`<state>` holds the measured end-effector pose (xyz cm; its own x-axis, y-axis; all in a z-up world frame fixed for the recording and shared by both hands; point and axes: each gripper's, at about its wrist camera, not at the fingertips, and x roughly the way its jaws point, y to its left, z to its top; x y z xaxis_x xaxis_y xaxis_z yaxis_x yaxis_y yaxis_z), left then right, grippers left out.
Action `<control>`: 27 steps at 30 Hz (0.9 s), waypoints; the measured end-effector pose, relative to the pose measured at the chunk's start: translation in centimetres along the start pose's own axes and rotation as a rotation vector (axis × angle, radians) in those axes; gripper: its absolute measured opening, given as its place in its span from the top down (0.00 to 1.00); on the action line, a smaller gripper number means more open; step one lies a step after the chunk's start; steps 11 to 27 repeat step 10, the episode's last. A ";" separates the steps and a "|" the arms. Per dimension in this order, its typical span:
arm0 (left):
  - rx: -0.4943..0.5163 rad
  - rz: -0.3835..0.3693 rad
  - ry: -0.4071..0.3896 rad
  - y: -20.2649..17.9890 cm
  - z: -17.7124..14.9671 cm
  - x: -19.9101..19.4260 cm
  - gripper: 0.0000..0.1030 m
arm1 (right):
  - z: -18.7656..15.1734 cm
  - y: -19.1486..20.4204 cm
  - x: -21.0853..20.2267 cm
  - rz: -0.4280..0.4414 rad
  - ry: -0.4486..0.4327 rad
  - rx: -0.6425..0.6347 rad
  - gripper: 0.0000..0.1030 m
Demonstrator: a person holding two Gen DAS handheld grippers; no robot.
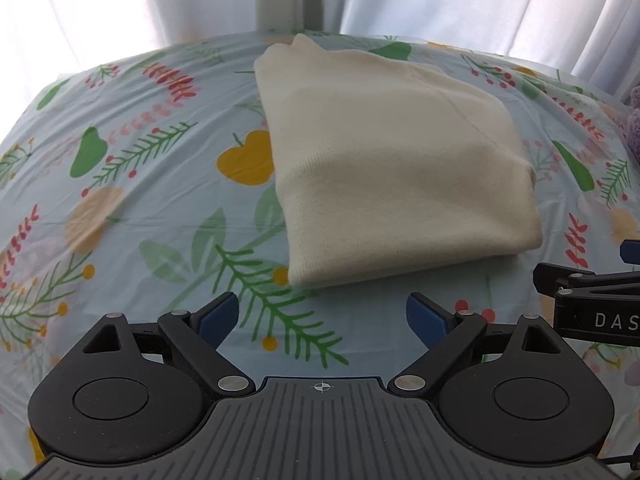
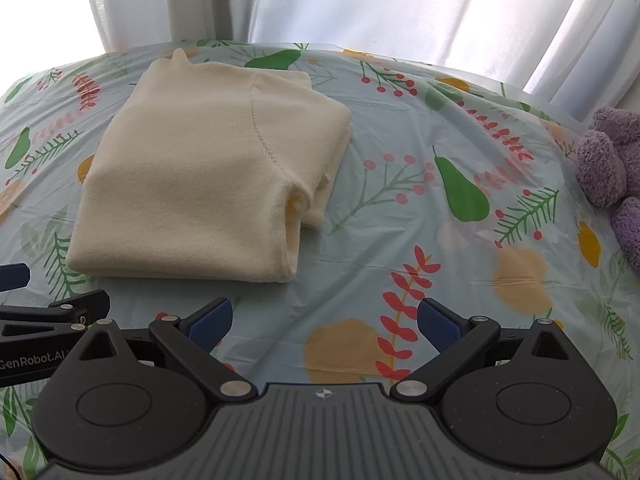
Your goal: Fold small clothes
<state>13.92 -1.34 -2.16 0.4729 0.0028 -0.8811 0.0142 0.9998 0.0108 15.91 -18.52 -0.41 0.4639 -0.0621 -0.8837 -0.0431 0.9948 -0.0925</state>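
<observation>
While one purple plush toy (image 2: pixel 612 168) sits well to the right of the single folded cream garment (image 1: pixel 392 168) on the floral worktop (image 2: pixel 460 272), both tools, left tool (image 1: pixel 322 314) and right tool (image 2: pixel 324 320), hover near it, spread wide, holding nothing.

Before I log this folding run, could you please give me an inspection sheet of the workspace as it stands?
Surface: tablecloth, pale blue with fruit and leaf print, lightly creased.
Job's things: cream sweater, folded into a compact stack, lying flat on the cloth, touched by neither gripper.
Clutter: purple plush at the right edge of the cloth, apart from the sweater.
Grippers: left gripper open, just short of the sweater's near edge; right gripper open over bare cloth, to the right of the sweater.
Cables: thin dark cable at the lower right corner of the left wrist view.
Surroundings: white curtains behind the table, backlit.
</observation>
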 end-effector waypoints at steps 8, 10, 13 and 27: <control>0.006 -0.012 -0.001 -0.2 0.0 0.1 0.08 | 0.1 0.0 0.1 -0.002 0.000 -0.003 0.04; 0.005 -0.016 -0.002 -0.1 0.1 0.1 0.08 | 0.1 -0.1 0.1 -0.002 0.000 -0.003 0.04; 0.005 -0.016 -0.002 -0.1 0.1 0.1 0.08 | 0.1 -0.1 0.1 -0.002 0.000 -0.003 0.04; 0.005 -0.016 -0.002 -0.1 0.1 0.1 0.08 | 0.1 -0.1 0.1 -0.002 0.000 -0.003 0.04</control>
